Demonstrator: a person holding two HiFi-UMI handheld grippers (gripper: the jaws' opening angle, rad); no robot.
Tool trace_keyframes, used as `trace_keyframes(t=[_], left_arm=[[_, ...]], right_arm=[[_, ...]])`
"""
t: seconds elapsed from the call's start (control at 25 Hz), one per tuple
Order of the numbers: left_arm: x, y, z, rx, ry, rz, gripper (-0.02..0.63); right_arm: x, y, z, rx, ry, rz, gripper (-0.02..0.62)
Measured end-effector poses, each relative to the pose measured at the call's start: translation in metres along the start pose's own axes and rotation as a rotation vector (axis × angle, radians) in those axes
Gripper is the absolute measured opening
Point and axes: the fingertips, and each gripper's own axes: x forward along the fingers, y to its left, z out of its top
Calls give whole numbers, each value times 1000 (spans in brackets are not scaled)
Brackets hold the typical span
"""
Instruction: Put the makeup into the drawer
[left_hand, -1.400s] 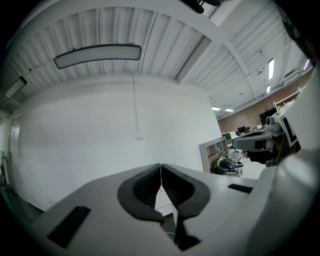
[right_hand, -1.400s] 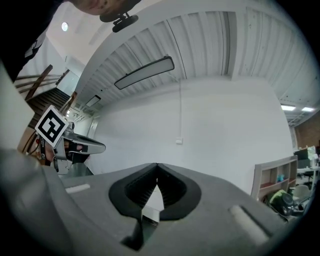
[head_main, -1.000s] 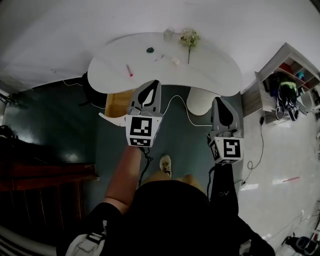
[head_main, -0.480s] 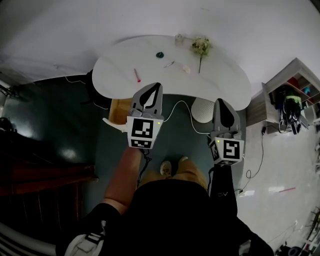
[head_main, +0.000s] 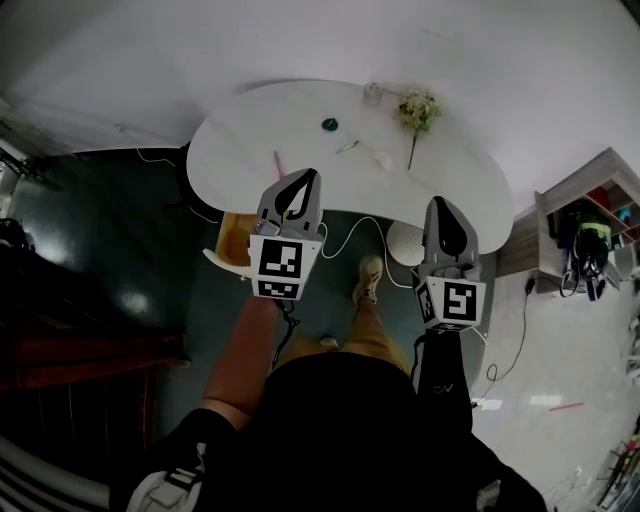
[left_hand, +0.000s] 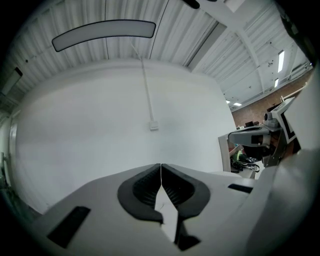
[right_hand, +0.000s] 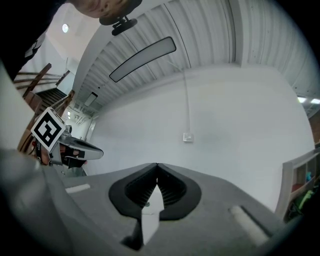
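Note:
On the white curved table (head_main: 440, 175) lie the makeup items: a pink stick (head_main: 277, 164), a dark green round piece (head_main: 329, 124), a thin silvery piece (head_main: 347, 147) and a small pale pink piece (head_main: 382, 159). Under the table's left side a wooden drawer (head_main: 234, 233) stands pulled out, with a white front (head_main: 224, 263). My left gripper (head_main: 300, 178) (left_hand: 161, 165) is shut and empty, held level just short of the table's near edge. My right gripper (head_main: 441, 206) (right_hand: 157, 165) is also shut with nothing in it, to the right and short of the table.
A sprig of flowers (head_main: 417, 108) and a small jar (head_main: 372, 94) stand at the table's back. A white round pedestal (head_main: 405, 243) holds the table up. A cable (head_main: 350, 225) trails over the dark floor. A shelf unit (head_main: 585, 225) stands at the right. Both gripper views face a white wall.
The table has drawn nearer and lower in the head view as the person steps toward it. Both grippers have advanced with the person, jaws unchanged.

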Motion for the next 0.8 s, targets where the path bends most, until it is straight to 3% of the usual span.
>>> trace_keyframes(t=[0.52,0.8], left_arm=[[146,58,-11,17,64,106,9],[209,83,-15,24,75,147,9]], right_arm=[[172,-71,-30,30,-35,113,5],[246,-90,-44,43,-38,219,5]])
